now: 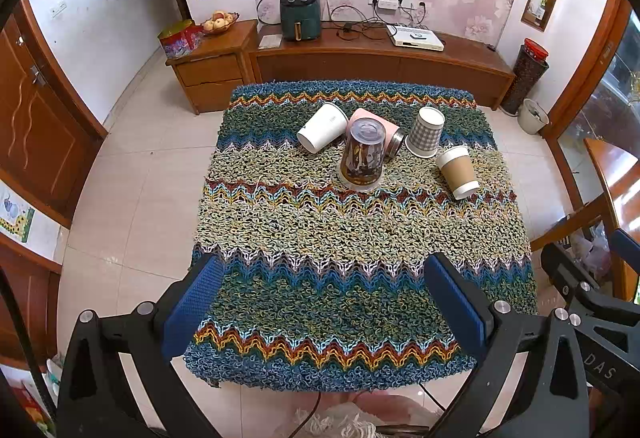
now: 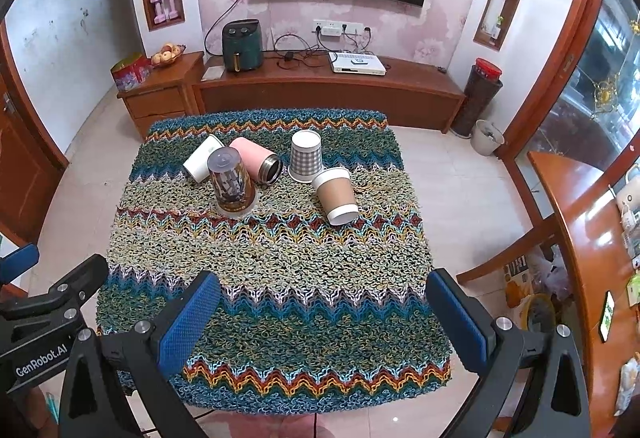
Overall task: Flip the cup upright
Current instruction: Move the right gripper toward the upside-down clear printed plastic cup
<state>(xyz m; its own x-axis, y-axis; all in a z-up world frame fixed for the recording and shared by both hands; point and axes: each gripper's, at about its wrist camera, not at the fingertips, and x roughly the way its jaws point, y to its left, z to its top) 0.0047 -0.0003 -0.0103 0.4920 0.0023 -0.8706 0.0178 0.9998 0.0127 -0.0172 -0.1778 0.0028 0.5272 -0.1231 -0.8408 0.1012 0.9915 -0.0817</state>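
Several cups sit at the far half of a table with a knitted zigzag cloth (image 1: 340, 238). A clear printed cup (image 1: 363, 153) (image 2: 232, 181) and a grey checked cup (image 1: 426, 131) (image 2: 306, 155) stand upside down. A white cup (image 1: 322, 126) (image 2: 202, 157), a pink steel-rimmed tumbler (image 1: 382, 129) (image 2: 256, 159) and a brown-sleeved paper cup (image 1: 458, 171) (image 2: 336, 195) lie on their sides. My left gripper (image 1: 324, 308) is open and empty over the near edge. My right gripper (image 2: 324, 322) is open and empty beside it.
A wooden TV cabinet (image 1: 360, 57) with a green air fryer (image 1: 300, 15) stands beyond the table. A dark jar with a red lid (image 1: 526, 77) and a small bin (image 1: 532, 115) stand at the right. A wooden counter (image 2: 592, 238) runs along the right.
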